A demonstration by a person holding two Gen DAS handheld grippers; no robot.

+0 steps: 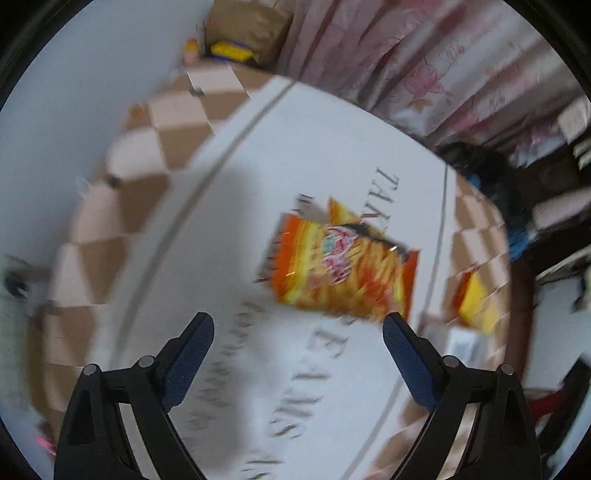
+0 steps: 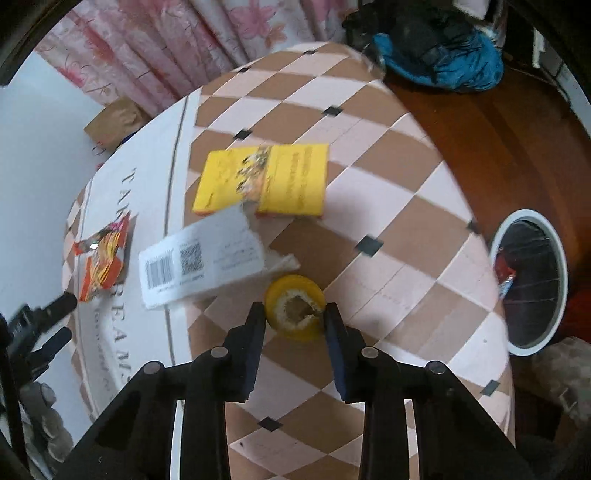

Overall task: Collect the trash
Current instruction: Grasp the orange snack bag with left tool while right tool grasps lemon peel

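Observation:
An orange snack wrapper (image 1: 341,266) lies on the white printed mat (image 1: 207,236); my left gripper (image 1: 298,328) hangs open just short of it. The wrapper also shows in the right wrist view (image 2: 101,260), with the left gripper (image 2: 55,321) beside it. My right gripper (image 2: 295,314) is shut on a yellow tape roll (image 2: 295,308) over the checkered table (image 2: 388,192). A torn white label paper (image 2: 201,264) and a yellow box (image 2: 264,181) lie just beyond it. A white-rimmed trash bin (image 2: 532,280) stands on the floor to the right.
Pink floral curtains (image 2: 166,40) hang behind the table. A brown paper bag (image 1: 251,26) sits at the far corner. A blue cloth heap (image 2: 439,62) lies on the wooden floor (image 2: 498,122). The yellow box (image 1: 476,302) and the white paper (image 1: 461,347) show at the left view's right.

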